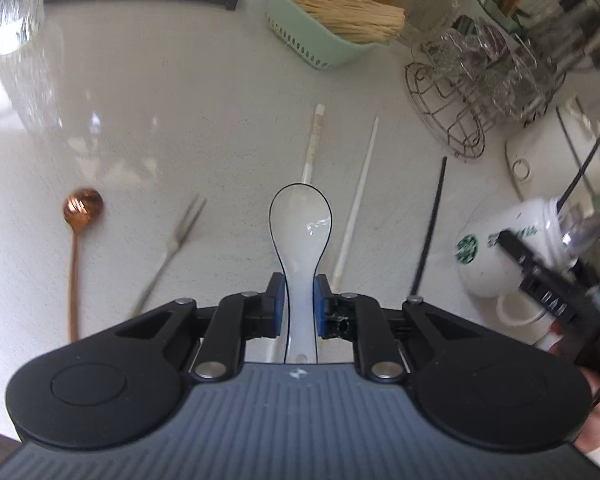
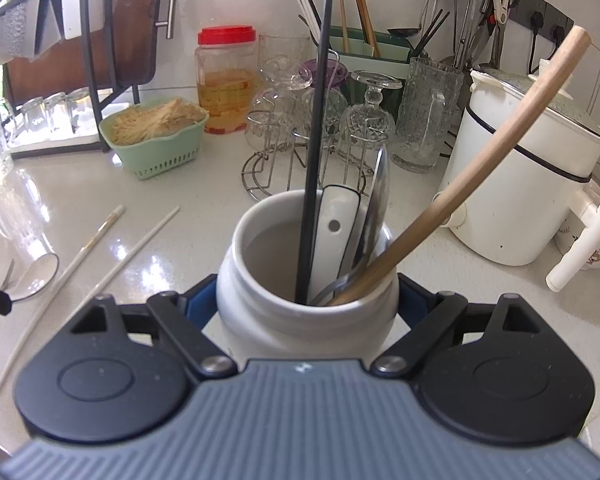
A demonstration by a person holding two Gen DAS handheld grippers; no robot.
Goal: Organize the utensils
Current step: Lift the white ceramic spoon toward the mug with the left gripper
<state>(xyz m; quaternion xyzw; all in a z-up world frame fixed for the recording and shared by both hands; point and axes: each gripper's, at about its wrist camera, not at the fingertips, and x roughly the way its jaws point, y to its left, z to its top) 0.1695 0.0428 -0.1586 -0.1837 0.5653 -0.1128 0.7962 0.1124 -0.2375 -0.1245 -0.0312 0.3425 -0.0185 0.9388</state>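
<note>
Right wrist view: the right gripper (image 2: 306, 300) is clamped around the white mug (image 2: 300, 320), which already holds a black chopstick (image 2: 316, 140), a white spoon (image 2: 334, 232), a metal spoon (image 2: 374, 216) and a wooden handle (image 2: 480, 168). The left gripper (image 1: 300, 300) is clamped on a white soup spoon (image 1: 300, 232), left of the mug. Left of the mug, two white chopsticks (image 1: 356, 200), a black chopstick (image 1: 430, 232), a fork (image 1: 172, 248) and a copper spoon (image 1: 78, 240) lie on the counter (image 1: 220, 100); I judge the job roughly half done.

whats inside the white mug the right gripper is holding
Inside the white mug: a black chopstick, a white ceramic spoon, a metal spoon and a wooden handle. Their lower ends and the mug's bottom are hidden by its wall.
</note>
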